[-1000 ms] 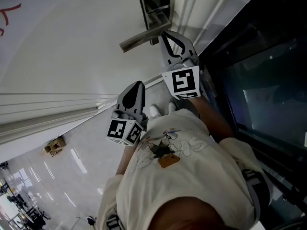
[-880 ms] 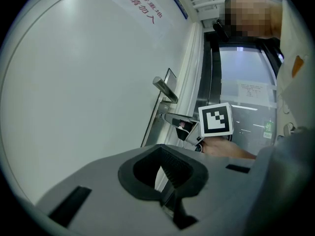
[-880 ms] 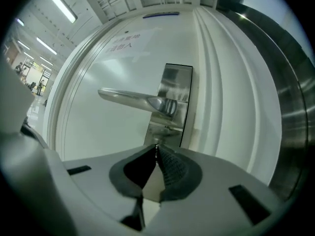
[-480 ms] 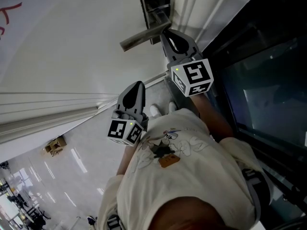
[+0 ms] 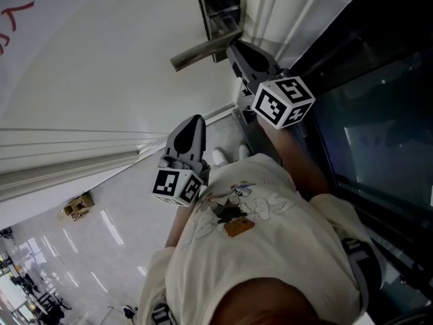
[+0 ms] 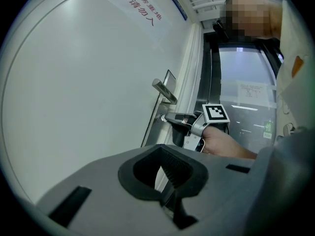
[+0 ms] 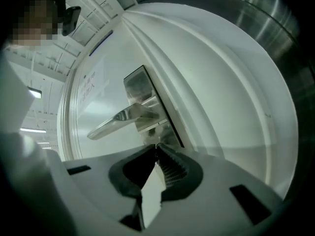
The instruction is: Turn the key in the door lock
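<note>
A silver door handle (image 5: 203, 51) sticks out from the metal lock plate (image 5: 220, 5) on the white door. Just under the handle, my right gripper (image 5: 235, 47) points level at the lock, rolled to one side. Its tips pinch the small key (image 6: 161, 117). The jaws have just been opening slightly, with the key still between them. In the right gripper view the tips (image 7: 156, 145) meet below the handle (image 7: 120, 117) and mostly hide the key. My left gripper (image 5: 195, 118) hangs back lower down, shut and empty, facing the door (image 6: 74, 82).
A dark glass panel (image 5: 365, 127) stands right of the white door frame (image 5: 270, 12). The person's pale shirt (image 5: 257, 249) fills the lower head view. A tiled floor (image 5: 101, 235) with a small box lies far below at the left.
The right gripper has rolled about its own line at the lock, and its marker cube has swung up and to the right. The left gripper has stayed put.
</note>
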A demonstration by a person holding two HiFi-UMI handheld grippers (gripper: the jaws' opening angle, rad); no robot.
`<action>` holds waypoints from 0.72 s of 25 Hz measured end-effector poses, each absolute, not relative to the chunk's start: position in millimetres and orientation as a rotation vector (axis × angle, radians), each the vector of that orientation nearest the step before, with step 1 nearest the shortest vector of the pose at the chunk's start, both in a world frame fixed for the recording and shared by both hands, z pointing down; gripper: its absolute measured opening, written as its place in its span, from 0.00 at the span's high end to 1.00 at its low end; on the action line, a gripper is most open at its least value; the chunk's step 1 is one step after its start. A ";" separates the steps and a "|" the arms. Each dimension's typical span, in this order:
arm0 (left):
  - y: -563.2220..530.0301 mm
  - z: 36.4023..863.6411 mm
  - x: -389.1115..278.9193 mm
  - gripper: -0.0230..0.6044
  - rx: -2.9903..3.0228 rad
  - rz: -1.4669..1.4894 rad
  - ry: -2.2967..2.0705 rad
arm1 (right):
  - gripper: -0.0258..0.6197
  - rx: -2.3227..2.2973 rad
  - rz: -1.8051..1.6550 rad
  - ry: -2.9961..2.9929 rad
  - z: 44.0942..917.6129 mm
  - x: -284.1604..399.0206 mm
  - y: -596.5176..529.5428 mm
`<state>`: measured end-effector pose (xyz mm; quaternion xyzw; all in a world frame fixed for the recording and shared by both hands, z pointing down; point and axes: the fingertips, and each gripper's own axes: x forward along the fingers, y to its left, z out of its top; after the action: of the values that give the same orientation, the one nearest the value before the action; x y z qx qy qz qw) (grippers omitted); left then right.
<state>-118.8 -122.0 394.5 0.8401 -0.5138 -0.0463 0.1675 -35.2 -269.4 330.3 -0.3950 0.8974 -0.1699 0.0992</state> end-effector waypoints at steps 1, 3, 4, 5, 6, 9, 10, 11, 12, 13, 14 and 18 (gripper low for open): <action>-122.5 394.8 -118.7 0.96 2.393 -0.131 -1.461 | 0.91 -1.151 -0.534 2.636 331.1 -34.8 -270.2; -123.2 394.6 -118.1 0.96 2.399 -0.128 -1.459 | 0.91 -1.109 -0.615 2.590 332.5 -33.5 -271.6; -123.3 394.3 -118.0 0.96 2.400 -0.128 -1.459 | 0.91 -1.086 -0.659 2.565 333.1 -32.9 -272.0; -123.2 394.1 -118.0 0.96 2.400 -0.129 -1.461 | 0.91 -1.065 -0.699 2.541 333.7 -32.4 -272.3; -123.1 393.9 -118.2 0.95 2.399 -0.131 -1.462 | 0.91 -1.046 -0.733 2.520 334.2 -32.0 -272.6; -123.5 394.1 -118.6 0.96 2.399 -0.131 -1.461 | 0.91 -1.001 -0.807 2.470 335.0 -31.5 -274.0; -123.5 394.2 -118.7 0.95 2.400 -0.131 -1.459 | 0.91 -0.989 -0.829 2.454 335.2 -31.3 -274.3; -123.3 394.2 -118.9 0.95 2.400 -0.131 -1.458 | 0.91 -0.977 -0.855 2.436 335.9 -31.0 -274.4; -123.1 394.0 -118.9 0.95 2.401 -0.131 -1.458 | 0.91 -0.964 -0.886 2.413 337.0 -30.5 -274.6; -122.7 393.8 -118.9 0.96 2.402 -0.130 -1.458 | 0.91 -0.946 -0.924 2.381 338.3 -29.8 -274.8; -122.4 393.4 -118.6 0.96 2.403 -0.130 -1.459 | 0.91 -0.921 -0.964 2.344 339.1 -29.3 -274.9; -122.3 392.0 -119.1 0.95 2.404 -0.130 -1.463 | 0.91 -0.823 -1.074 2.238 337.8 -27.5 -277.1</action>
<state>-119.1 -122.3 392.0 0.8422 -0.5124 -0.0455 0.1615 -27.5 -277.1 337.8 -0.3040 0.8263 -0.3964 0.2600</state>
